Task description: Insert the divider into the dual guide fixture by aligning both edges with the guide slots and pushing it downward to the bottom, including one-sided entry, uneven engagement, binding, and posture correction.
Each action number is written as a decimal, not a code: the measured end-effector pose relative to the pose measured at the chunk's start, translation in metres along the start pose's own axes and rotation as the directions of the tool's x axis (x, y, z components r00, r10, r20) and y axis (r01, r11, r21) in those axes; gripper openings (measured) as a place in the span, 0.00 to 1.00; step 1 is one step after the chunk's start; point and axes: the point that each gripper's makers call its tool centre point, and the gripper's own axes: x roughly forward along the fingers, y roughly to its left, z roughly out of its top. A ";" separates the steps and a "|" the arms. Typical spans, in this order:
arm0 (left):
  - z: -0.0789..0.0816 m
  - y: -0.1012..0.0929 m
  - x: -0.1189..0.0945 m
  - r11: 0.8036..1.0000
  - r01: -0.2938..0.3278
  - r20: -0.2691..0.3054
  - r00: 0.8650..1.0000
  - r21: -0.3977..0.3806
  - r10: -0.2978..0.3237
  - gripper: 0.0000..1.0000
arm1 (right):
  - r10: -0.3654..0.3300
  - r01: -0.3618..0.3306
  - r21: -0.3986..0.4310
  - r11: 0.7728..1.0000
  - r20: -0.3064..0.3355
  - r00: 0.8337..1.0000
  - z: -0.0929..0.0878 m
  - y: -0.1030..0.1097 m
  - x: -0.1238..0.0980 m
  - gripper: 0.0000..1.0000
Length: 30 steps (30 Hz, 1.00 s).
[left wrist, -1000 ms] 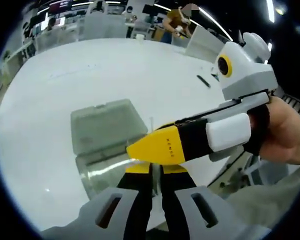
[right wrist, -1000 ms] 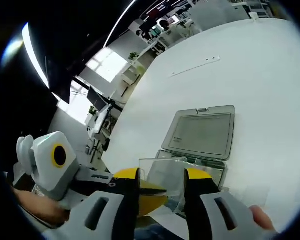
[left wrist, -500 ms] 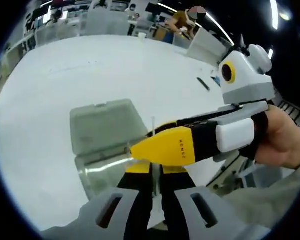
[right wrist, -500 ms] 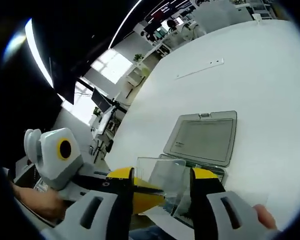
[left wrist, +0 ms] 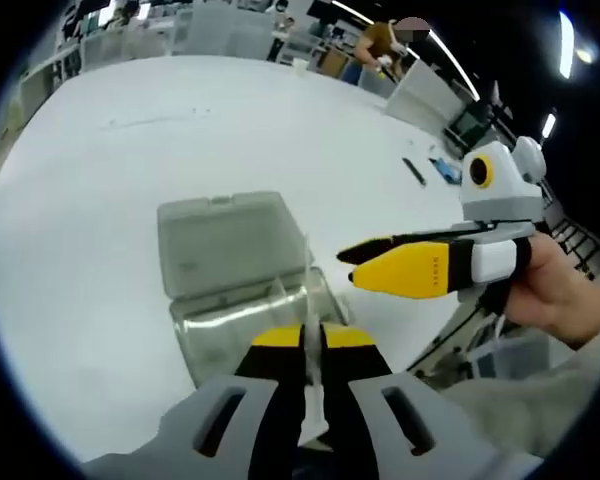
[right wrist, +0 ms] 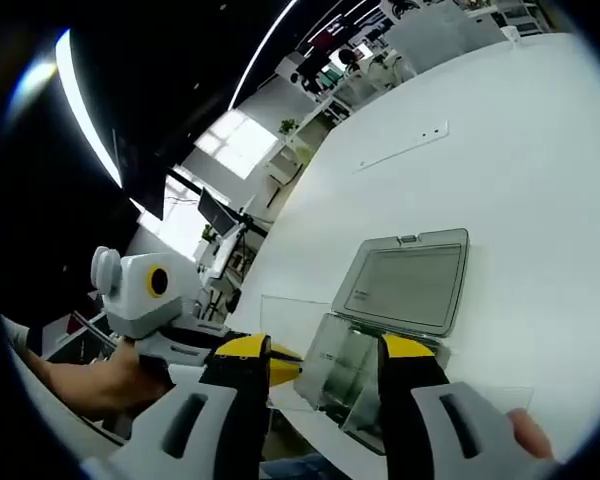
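The clear plastic fixture box (left wrist: pixel 248 322) stands on the white table (left wrist: pixel 100 200), its hinged lid (left wrist: pixel 230 245) lying open behind it. My left gripper (left wrist: pixel 312 345) is shut on the thin clear divider (left wrist: pixel 306 285), seen edge-on and upright above the box. My right gripper (left wrist: pixel 352 262) hovers to the right of the box, apart from the divider. In the right gripper view my right gripper (right wrist: pixel 325 352) is open with nothing between its jaws, above the box (right wrist: pixel 365 385) and lid (right wrist: pixel 405 280). The left gripper (right wrist: pixel 280 355) holds the divider (right wrist: pixel 292 335) at the left.
A small black object (left wrist: pixel 412 170) lies on the table at the far right. The table's near edge runs just below and right of the box. A person (left wrist: pixel 380 40) stands among desks at the back.
My right gripper has drawn away to the right, off the divider, which no longer sits between its jaws. The left gripper still holds the divider above the box.
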 end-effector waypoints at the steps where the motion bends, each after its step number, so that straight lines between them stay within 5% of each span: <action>1: 0.001 0.001 -0.001 1.000 0.002 0.002 1.000 -0.006 -0.002 0.01 | 0.002 -0.002 -0.003 1.000 -0.001 1.000 0.000 0.001 0.000 0.39; 9: 0.002 0.010 -0.013 0.998 0.019 -0.017 1.000 -0.058 -0.020 0.01 | 0.038 -0.039 -0.040 0.998 -0.013 0.999 -0.008 0.004 -0.005 0.40; 18: -0.005 0.026 -0.020 0.994 -0.021 -0.085 0.996 -0.106 0.012 0.01 | 0.104 -0.109 -0.196 0.975 -0.035 0.994 -0.021 0.013 -0.008 0.42; 30: -0.018 0.036 -0.017 0.981 -0.089 -0.195 0.979 -0.173 0.055 0.01 | 0.141 -0.153 -0.429 0.890 -0.059 0.988 -0.029 0.028 -0.010 0.48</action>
